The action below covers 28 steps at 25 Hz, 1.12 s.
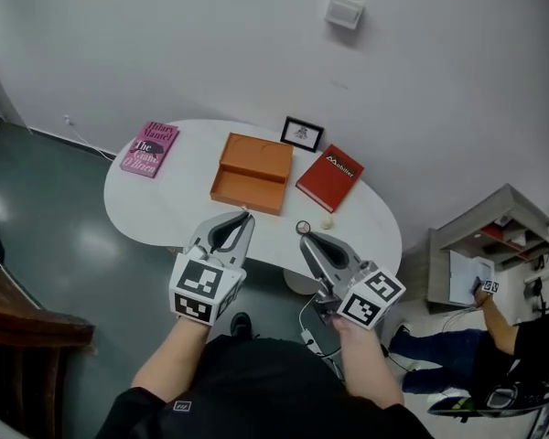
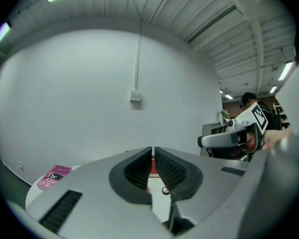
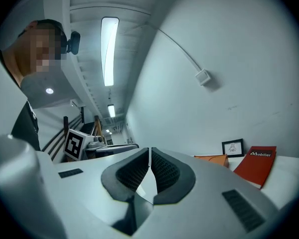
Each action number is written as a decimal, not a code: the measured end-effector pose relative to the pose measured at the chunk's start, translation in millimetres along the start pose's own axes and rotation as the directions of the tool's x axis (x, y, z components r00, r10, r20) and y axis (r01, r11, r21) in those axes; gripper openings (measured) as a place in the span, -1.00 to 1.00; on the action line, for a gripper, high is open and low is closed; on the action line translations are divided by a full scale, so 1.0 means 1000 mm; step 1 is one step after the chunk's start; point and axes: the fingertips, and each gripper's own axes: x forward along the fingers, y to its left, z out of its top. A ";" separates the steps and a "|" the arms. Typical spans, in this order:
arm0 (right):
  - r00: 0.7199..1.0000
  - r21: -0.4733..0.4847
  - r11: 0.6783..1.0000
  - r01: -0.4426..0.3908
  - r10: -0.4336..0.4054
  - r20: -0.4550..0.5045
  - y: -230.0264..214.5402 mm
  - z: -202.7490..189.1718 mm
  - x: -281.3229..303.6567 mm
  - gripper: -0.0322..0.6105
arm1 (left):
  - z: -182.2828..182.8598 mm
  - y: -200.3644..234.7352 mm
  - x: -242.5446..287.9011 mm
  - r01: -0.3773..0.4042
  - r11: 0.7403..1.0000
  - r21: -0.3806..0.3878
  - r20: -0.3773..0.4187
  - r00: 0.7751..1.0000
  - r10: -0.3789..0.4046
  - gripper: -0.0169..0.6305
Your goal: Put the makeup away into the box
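A white oval counter (image 1: 165,204) fills the middle of the head view. At its centre sits the orange box (image 1: 252,172), open on top. A red book (image 1: 329,177) lies just to the box's right, a pink book (image 1: 150,148) lies well apart at the upper left, and a small frame (image 1: 302,133) stands behind the box, toward the wall.

Both grippers hang at the counter's near edge, low in the frame. The left gripper (image 1: 246,214) has its jaws together with nothing between them, and its tip is just below the box's front wall. The right gripper (image 1: 304,237) is likewise closed and empty. Its own view shows the pads meeting, with the box, frame and red book off to the right.

The makeup is two tiny pieces near the counter's front edge, below the red book. A round piece (image 1: 302,228) with a dark rim lies right at the right gripper's tip, and a pale piece (image 1: 328,222) lies just to its right. Both are too small to show a long axis.

The right gripper is the nearer one, with the pieces directly ahead of it. The box lies up and to the left of them. So the right gripper's jaws would likely need to part before it can take a piece and carry it that way.
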 end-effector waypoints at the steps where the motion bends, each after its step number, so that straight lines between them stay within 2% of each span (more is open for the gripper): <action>1: 1.000 0.002 1.000 0.004 -0.004 -0.008 -0.003 -0.001 0.011 -0.78 | -0.001 0.013 0.002 -0.005 1.000 -0.007 0.000 1.000 0.005 -0.87; 5: 0.998 0.010 1.000 0.018 -0.018 -0.056 -0.013 -0.010 0.041 -0.78 | -0.010 0.053 0.009 -0.024 0.998 -0.058 -0.003 1.000 0.024 -0.87; 11: 0.993 0.013 0.998 0.059 -0.057 -0.102 -0.036 -0.018 0.057 -0.78 | -0.026 0.081 0.018 -0.035 0.992 -0.122 -0.018 0.999 0.033 -0.87; 15: 0.988 0.002 0.996 0.087 -0.086 -0.132 -0.058 -0.019 0.063 -0.78 | -0.030 0.095 0.028 -0.046 0.990 -0.134 -0.029 0.999 0.042 -0.87; 19: 0.967 -0.087 0.987 0.136 -0.152 -0.204 -0.091 -0.025 0.073 -0.78 | -0.038 0.112 0.046 -0.073 0.985 -0.155 -0.060 0.996 0.064 -0.87; 23: 0.967 -0.070 0.989 0.129 -0.141 -0.212 -0.121 -0.026 0.082 -0.78 | -0.040 0.118 0.074 -0.076 0.984 -0.159 -0.085 0.994 0.063 -0.87; 28: 0.970 -0.037 0.992 0.118 -0.123 -0.209 -0.165 -0.019 0.086 -0.78 | -0.029 0.113 0.117 -0.061 0.990 -0.126 -0.101 0.994 0.048 -0.86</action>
